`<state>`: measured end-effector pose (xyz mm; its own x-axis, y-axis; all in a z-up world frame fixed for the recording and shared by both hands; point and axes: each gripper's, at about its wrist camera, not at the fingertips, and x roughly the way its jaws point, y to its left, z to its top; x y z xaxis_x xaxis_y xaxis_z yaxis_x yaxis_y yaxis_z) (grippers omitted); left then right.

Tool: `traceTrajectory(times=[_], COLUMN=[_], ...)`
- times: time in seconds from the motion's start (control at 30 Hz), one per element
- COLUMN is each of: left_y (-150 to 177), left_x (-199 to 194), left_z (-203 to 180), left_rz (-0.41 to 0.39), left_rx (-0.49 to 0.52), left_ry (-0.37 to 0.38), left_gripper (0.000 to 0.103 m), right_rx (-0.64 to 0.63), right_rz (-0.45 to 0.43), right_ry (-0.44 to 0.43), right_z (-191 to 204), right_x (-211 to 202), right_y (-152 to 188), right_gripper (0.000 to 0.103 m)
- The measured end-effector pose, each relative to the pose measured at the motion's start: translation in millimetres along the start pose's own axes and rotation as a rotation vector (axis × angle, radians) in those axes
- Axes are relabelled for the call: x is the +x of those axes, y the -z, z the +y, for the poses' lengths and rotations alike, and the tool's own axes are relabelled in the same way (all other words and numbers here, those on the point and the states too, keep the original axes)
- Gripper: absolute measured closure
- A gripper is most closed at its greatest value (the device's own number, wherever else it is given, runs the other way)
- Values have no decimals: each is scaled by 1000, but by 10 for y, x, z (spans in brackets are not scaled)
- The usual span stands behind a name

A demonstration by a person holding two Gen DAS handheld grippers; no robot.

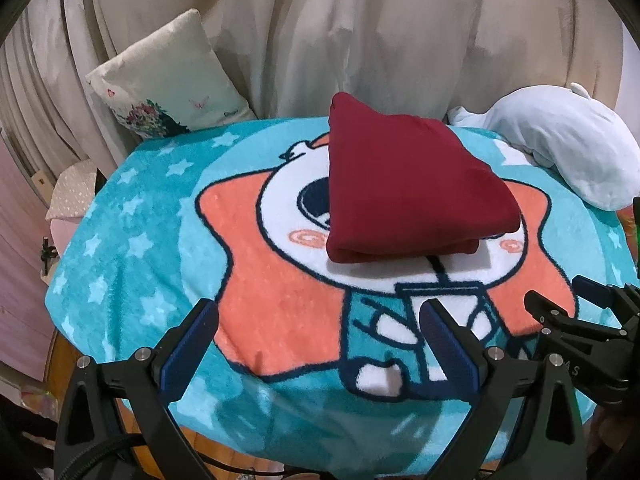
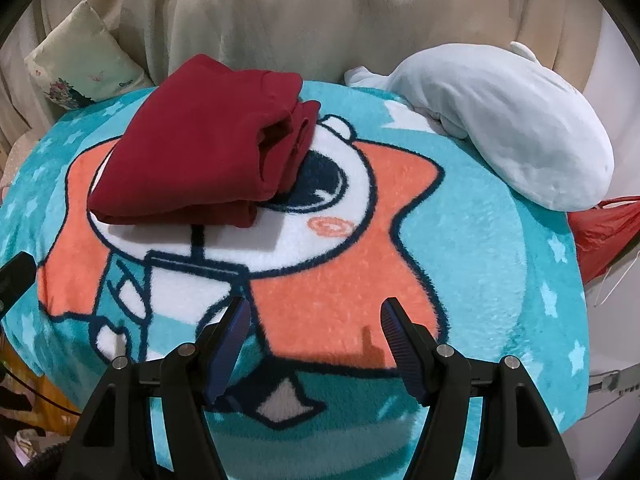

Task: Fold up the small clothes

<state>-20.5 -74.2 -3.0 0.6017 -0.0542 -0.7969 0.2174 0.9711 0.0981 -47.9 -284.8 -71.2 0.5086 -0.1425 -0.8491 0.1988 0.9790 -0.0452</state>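
A dark red garment (image 1: 408,188) lies folded into a thick stack on the cartoon fleece blanket (image 1: 132,216). It also shows in the right wrist view (image 2: 200,148), with its layered open edges facing right. My left gripper (image 1: 318,312) is open and empty, held above the blanket's near edge, well short of the garment. My right gripper (image 2: 316,312) is open and empty, also near the front edge, to the right of the garment. The right gripper shows in the left wrist view (image 1: 560,300) at the right edge.
A floral cushion (image 1: 164,80) leans at the back left. A pale blue plush toy (image 2: 500,120) lies at the back right. Beige curtains (image 1: 360,32) hang behind. A red bag (image 2: 600,232) sits off the blanket's right side.
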Motion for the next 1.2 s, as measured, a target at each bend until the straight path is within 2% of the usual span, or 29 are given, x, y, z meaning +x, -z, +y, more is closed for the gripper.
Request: traceTrajectory(times=[0.4, 1.2], left_y=[-8, -13], left_x=[107, 298], left_z=[-31, -85], left_rz=[46, 113], left_rx=[-4, -14], left_ry=[47, 93], left_gripper=[3, 3], right_rx=[11, 16], right_rz=[11, 22], right_ry=[-3, -14], right_z=[-20, -13], right_x=[57, 164], right_y=[-24, -49], right_gripper=[32, 31])
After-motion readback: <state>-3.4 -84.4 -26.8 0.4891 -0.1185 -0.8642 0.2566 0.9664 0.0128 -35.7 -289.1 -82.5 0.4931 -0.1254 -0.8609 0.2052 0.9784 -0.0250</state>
